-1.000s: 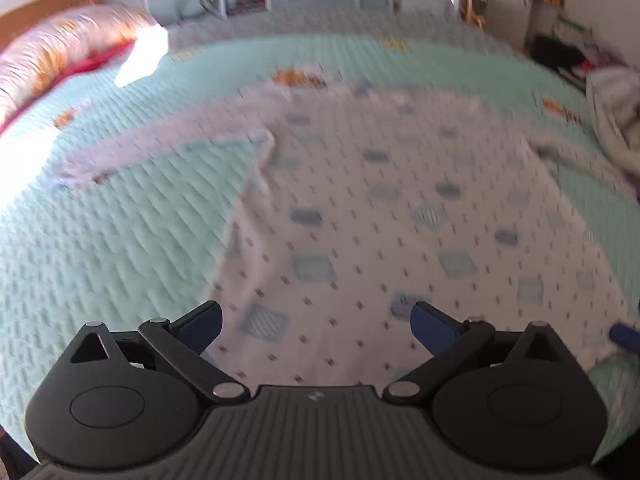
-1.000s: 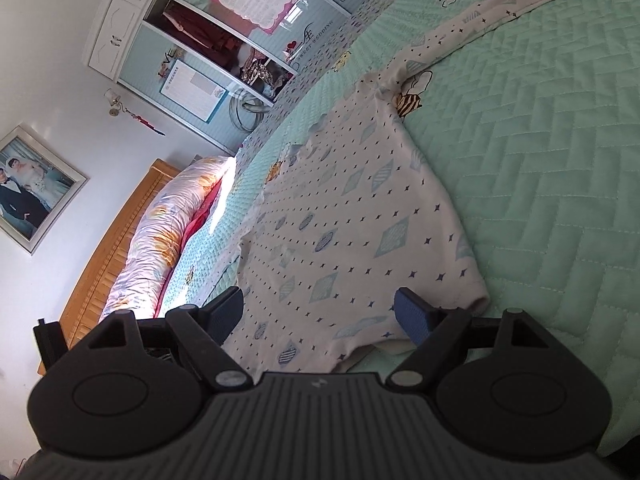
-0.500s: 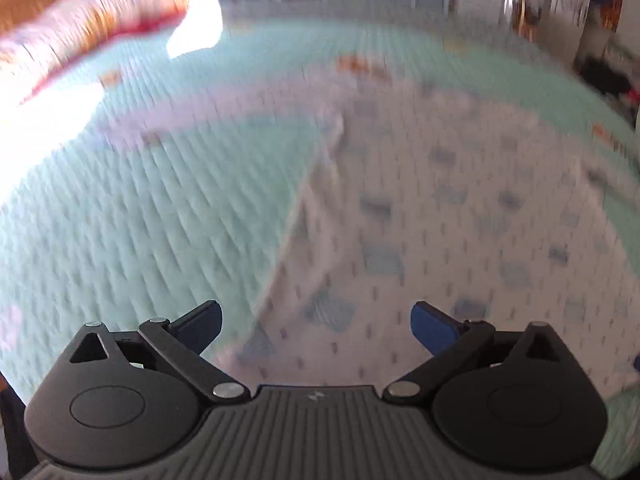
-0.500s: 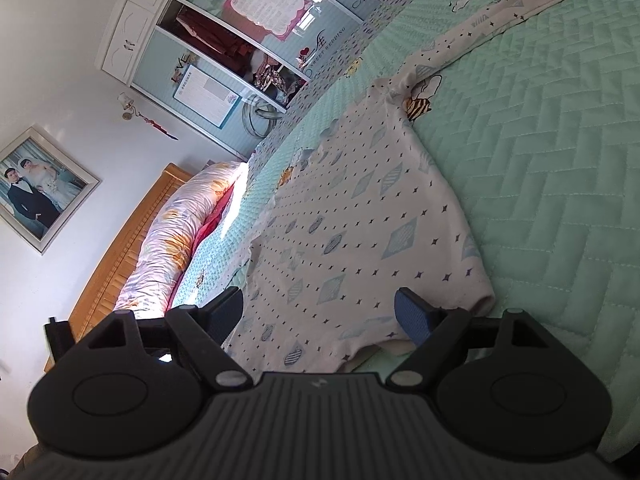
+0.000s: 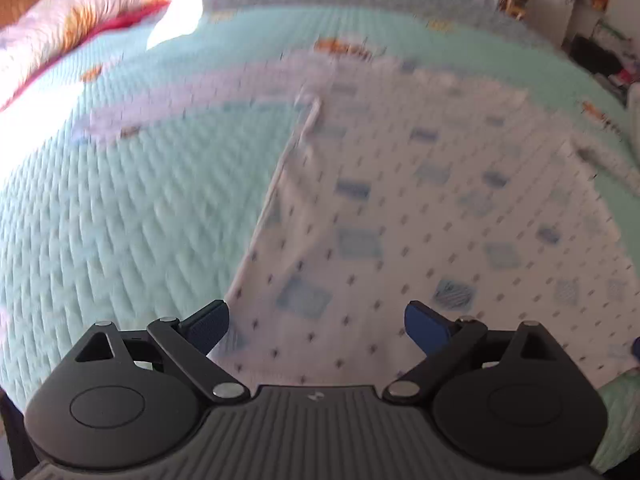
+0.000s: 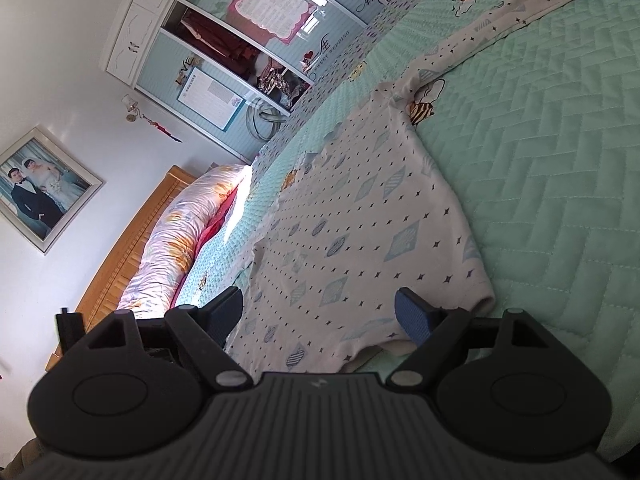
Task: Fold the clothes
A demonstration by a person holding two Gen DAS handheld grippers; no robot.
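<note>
Beneath spread left claw [image 5: 316, 322]: shirt [image 5: 420, 216] hem.

The green bed cover [image 6: 560, 160] lies flat and bare on both sides of the spread shirt [image 6: 360, 240], so a claw can come down there freely. A rolled quilt [image 6: 172, 248] along the wooden headboard [image 6: 120, 256] closes the far side.

Green quilted bed [image 6: 560, 184] carries a patterned shirt [image 6: 360, 240] (spread flat), rolled duvet [image 6: 172, 248].
</note>
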